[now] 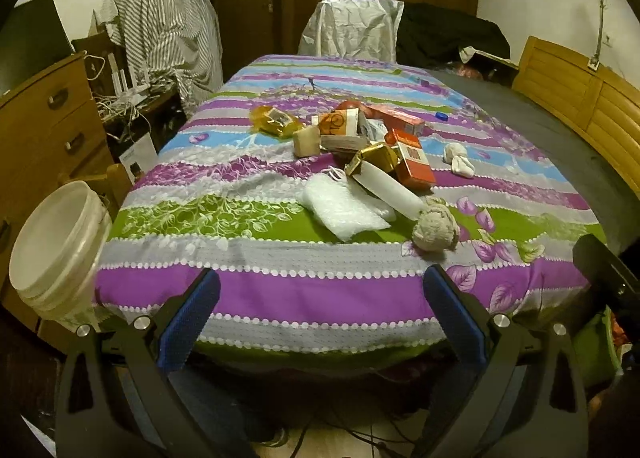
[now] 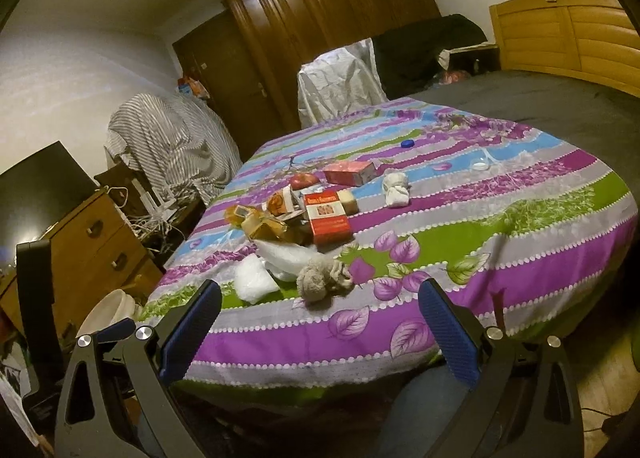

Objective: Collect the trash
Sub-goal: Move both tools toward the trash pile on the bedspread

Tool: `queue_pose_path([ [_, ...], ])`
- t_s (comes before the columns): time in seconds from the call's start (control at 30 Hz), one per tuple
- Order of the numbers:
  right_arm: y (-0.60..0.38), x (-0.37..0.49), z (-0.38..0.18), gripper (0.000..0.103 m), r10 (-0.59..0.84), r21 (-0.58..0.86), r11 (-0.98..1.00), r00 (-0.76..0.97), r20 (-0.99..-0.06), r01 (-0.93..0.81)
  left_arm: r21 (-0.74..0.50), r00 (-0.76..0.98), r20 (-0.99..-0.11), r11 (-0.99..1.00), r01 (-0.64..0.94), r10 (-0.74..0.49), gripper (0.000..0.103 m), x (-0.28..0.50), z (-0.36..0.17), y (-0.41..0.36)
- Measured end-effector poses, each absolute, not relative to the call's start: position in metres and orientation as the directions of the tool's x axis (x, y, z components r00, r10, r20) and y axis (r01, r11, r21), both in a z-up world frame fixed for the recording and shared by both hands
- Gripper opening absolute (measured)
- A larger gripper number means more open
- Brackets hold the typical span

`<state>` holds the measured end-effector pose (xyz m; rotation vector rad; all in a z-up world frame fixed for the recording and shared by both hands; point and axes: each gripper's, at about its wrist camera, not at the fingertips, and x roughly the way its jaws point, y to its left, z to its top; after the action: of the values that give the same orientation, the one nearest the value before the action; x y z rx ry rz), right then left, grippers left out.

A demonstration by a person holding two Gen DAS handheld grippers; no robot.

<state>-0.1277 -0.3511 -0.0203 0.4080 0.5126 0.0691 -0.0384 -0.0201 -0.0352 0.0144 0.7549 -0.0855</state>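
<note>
Trash lies in a loose heap near the middle of the bed (image 1: 280, 290), on the striped floral cover, well apart from both grippers. Heap contents: orange-red carton (image 1: 412, 158), second red box (image 1: 400, 118) behind it, gold foil wrapper (image 1: 374, 158), white tube (image 1: 390, 186) lying on a slant, bubble-wrap sheet (image 1: 340, 210), yellow plastic packet (image 1: 274, 120), and a grey crumpled wad (image 1: 436, 226) nearest the bed's foot. A white wad (image 1: 458, 160) lies just right of the heap; a small blue cap (image 1: 441, 116) sits farther back. Handling judgement: everything looks light. Cartons are probably empty and will cave under a hard squeeze, so take them across the narrow faces. Foil and bubble wrap are soft and slippery; pinch a bunched fold rather than a flat face. The tube may roll; grip across its middle. The grey wad is soft and compressible, and the easiest first pick. A white bucket (image 1: 56, 250) stands off the bed's left corner, mouth tilted toward the camera; likely the bin. Left gripper (image 1: 320, 314) hovers over the foot edge of the bed, pointing along it toward the heap, jaws spread wide, holding nothing. Right gripper (image 2: 320, 322) is posed likewise, angled in from the right side, jaws spread wide and empty, grey wad just ahead between the fingers' line. Nothing collected yet, judging by the empty-looking bucket.
</note>
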Motion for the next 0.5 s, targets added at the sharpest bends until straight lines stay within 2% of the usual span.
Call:
queue_pose_path([
  [0.2, -0.362, -0.122, -0.025, 0.098, 0.111, 0.394, 0.913, 0.867, -0.485, 0.104, -0.013, 0.712, -0.700, 0.998, 0.068, -0.058, 0.098, -0.035, -0.039, -0.019],
  [0.5, -0.364, -0.096, -0.023, 0.098, 0.120, 0.339, 0.938, 0.852, -0.510, 0.071, 0.113, 0.771, -0.626, 0.992, -0.053, 0.113, 0.098, -0.024, -0.025, -0.008],
])
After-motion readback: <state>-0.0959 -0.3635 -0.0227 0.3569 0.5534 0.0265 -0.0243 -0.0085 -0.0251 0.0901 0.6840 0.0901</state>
